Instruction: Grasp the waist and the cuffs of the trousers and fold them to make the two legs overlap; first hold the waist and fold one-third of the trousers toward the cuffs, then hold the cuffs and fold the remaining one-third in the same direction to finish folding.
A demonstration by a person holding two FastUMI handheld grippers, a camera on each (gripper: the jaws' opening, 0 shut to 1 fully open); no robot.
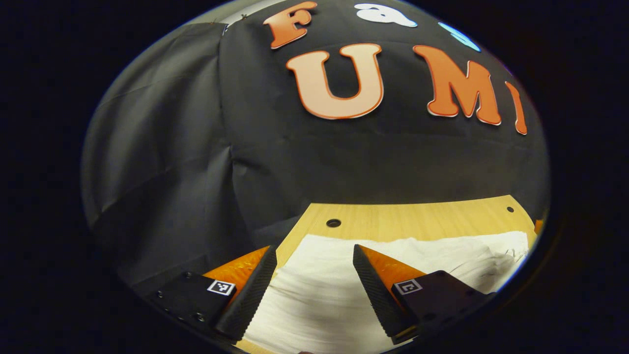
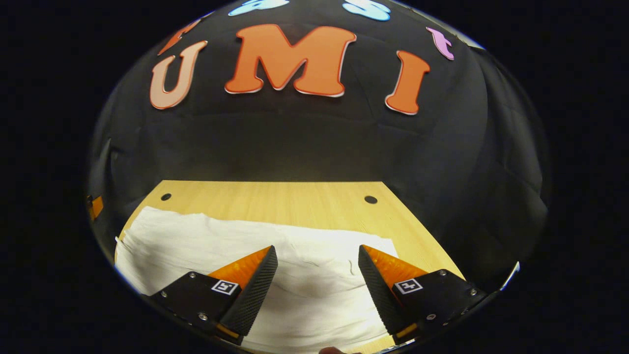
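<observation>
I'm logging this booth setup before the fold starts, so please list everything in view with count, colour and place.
White cloth trousers: one, white, spread flat across the tabletop's near part, under both claws.
Light wooden tabletop: one, pale wood with small dark holes near its far edge, bare strip behind the trousers.
Black cloth wall: one, black, behind the table.
Left claw: one, open, above the trousers.
Right claw: one, open, above the trousers.

My right gripper (image 2: 318,263) hangs with its fingers spread apart above the white trousers (image 2: 206,241), which lie along the near edge of the wooden table (image 2: 275,201).
</observation>
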